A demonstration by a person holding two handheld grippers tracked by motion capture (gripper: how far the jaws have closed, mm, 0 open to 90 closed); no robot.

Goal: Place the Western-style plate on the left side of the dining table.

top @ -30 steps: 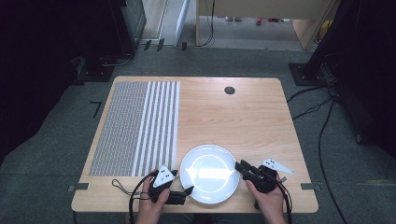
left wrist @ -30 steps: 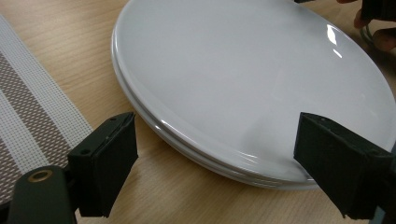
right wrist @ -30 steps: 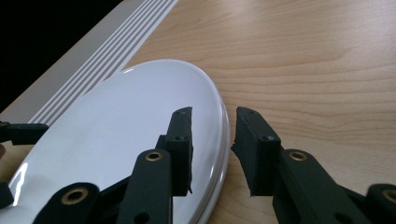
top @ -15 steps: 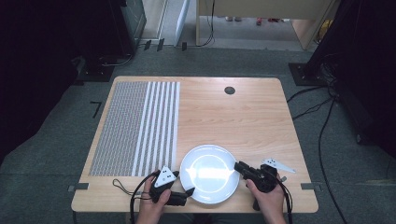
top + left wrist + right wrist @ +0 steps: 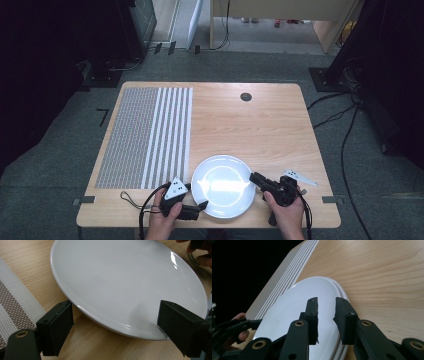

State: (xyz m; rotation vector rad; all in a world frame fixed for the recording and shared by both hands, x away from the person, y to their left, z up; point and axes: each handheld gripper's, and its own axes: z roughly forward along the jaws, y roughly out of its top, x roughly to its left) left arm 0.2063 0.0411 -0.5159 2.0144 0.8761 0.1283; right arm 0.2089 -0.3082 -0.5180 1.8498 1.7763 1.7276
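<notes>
A white plate (image 5: 222,185) (image 5: 125,282) (image 5: 294,312) lies near the table's front edge. My left gripper (image 5: 197,198) (image 5: 115,332) sits at its front-left rim. Its jaws are open wide, the rim lies between them, and the pads do not press on it. My right gripper (image 5: 254,178) (image 5: 325,315) is rolled on its side at the plate's right rim. Its jaws have just been closing and now stand close together, one over the plate's face, the other outside the rim, pinching the edge. A hand holds each gripper.
A woven placemat (image 5: 145,135) (image 5: 15,305) (image 5: 287,272) with white stripes covers the table's left part, close beside the plate. A small black round cap (image 5: 245,96) sits at the back. Bare wood (image 5: 250,130) stretches behind the plate. The table's front edge is just under the hands.
The right gripper's jaws have narrowed on the plate's right rim. Both hands and the plate have stayed in place.
</notes>
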